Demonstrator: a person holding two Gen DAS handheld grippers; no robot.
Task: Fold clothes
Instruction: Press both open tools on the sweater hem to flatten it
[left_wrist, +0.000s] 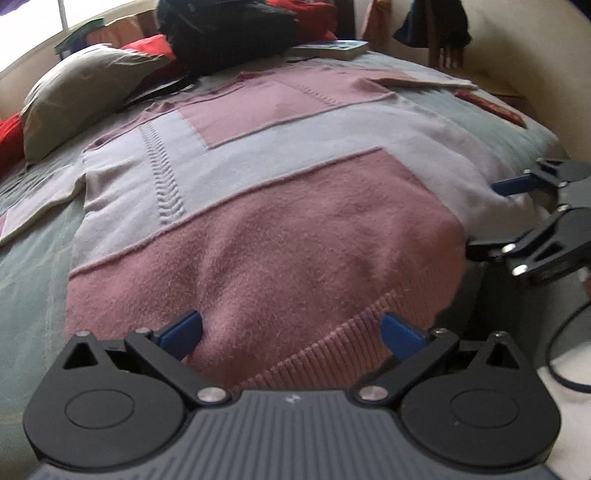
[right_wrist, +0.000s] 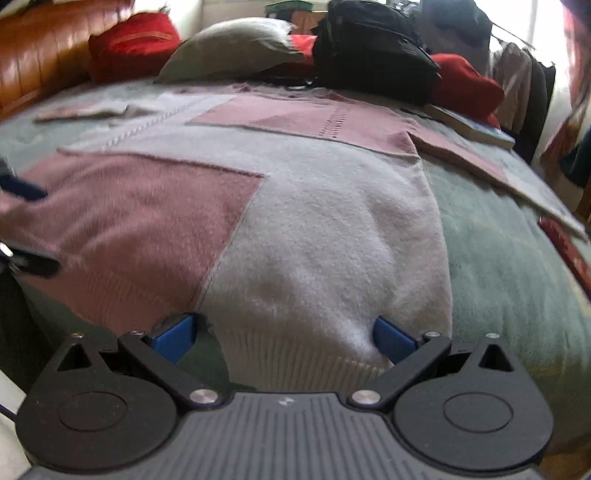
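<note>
I am holding my left gripper (left_wrist: 291, 334) at the bottom of the frame with its jaws spread wide over the pink ribbed hem of the sweater (left_wrist: 266, 206), which is lying flat across the bed (left_wrist: 33, 236). My right gripper (right_wrist: 284, 338) is sitting low in its own view, jaws spread too, framing the pale hem corner. A black bag (right_wrist: 373, 48) is resting at the top, beside a grey pillow (right_wrist: 229, 48).
</note>
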